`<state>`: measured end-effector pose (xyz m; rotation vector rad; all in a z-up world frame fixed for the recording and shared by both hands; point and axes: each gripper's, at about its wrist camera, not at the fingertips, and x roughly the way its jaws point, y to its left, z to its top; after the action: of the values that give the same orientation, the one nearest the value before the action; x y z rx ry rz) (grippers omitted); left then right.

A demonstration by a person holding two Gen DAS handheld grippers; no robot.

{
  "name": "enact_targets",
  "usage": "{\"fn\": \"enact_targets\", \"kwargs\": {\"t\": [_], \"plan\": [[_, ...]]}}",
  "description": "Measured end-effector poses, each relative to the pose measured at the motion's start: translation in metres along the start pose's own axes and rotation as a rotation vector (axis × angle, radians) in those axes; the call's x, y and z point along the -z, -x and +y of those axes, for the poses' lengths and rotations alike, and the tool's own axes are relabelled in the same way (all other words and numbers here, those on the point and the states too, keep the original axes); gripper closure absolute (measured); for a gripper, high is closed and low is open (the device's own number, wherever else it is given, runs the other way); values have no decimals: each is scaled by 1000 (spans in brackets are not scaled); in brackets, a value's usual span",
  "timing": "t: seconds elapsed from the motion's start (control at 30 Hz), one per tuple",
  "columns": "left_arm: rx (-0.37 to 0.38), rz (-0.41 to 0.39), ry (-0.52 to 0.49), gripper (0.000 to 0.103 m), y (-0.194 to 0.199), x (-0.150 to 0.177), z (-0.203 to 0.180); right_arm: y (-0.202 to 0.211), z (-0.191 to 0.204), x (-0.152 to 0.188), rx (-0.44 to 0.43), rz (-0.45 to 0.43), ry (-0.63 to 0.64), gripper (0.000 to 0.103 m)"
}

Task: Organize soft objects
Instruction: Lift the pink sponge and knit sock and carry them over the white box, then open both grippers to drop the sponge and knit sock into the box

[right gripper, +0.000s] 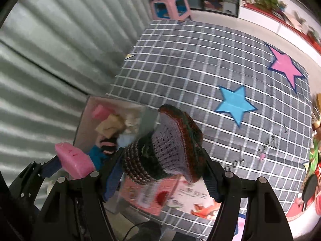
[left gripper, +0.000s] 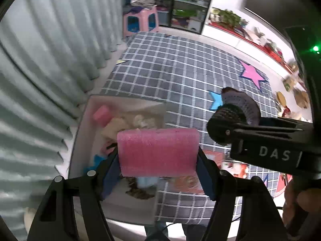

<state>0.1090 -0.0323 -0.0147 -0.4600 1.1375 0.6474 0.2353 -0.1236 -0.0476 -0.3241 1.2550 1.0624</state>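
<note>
My left gripper (left gripper: 158, 160) is shut on a pink foam block (left gripper: 158, 152) and holds it above a clear plastic bin (left gripper: 84, 132) at the mat's left edge. The bin holds several soft items: pink foam, beige plush, blue pieces. My right gripper (right gripper: 162, 168) is shut on a crocheted hat (right gripper: 164, 152), grey-purple with a dark striped band, just right of the bin (right gripper: 82, 120). The hat and right gripper also show in the left wrist view (left gripper: 236, 116). The pink foam block and left gripper show in the right wrist view (right gripper: 74, 162), low left.
A grey checked mat (right gripper: 200, 64) with pink and blue stars covers the floor. A picture book (right gripper: 180, 198) lies under my right gripper. Grey curtains (left gripper: 40, 60) hang at the left. A pink stool (left gripper: 140, 20) stands at the far edge. Toys line the right edge (right gripper: 315, 160).
</note>
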Motion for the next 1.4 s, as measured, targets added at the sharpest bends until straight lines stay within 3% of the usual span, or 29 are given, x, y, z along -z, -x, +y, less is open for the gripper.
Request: {"fn": "enact_targets", "kwargs": {"t": [0.33, 0.53, 0.83, 0.93, 1.1, 1.4], "plan": [[-69, 81, 102, 30, -18, 44, 61, -30, 56, 12, -43, 65, 86, 31], [-91, 121, 133, 30, -30, 60, 78, -49, 78, 18, -59, 109, 121, 31], [-66, 150, 186, 29, -44, 72, 94, -68, 95, 19, -77, 157, 147, 31], [-28, 156, 202, 23, -47, 72, 98, -69, 100, 17, -85, 152, 161, 18], [-59, 161, 180, 20, -49, 71, 101, -67, 104, 12, -42, 128, 181, 1], [-71, 157, 214, 20, -48, 72, 109, -64, 107, 13, 2, 110, 217, 1]]}}
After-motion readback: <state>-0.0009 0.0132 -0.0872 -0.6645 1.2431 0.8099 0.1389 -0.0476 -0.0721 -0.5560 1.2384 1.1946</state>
